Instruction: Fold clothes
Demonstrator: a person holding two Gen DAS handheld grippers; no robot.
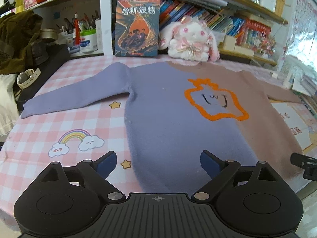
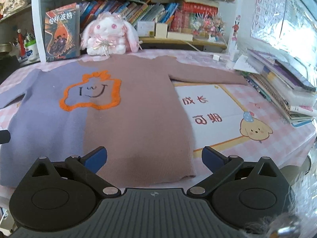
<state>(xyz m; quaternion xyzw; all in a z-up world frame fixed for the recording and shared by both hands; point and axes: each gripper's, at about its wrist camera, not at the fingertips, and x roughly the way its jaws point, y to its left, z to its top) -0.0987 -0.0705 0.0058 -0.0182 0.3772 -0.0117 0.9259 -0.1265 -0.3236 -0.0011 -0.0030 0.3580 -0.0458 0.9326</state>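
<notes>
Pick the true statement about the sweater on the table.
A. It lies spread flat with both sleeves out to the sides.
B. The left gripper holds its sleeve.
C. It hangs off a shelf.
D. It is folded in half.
A: the sweater lies flat, purple sleeve and brown sleeve both extended.

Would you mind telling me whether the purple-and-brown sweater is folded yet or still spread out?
Spread flat, unfolded: the purple-and-brown knit sweater lies front-up on the pink checked tablecloth, both sleeves stretched outward. Both claws are open and hold nothing.
</notes>
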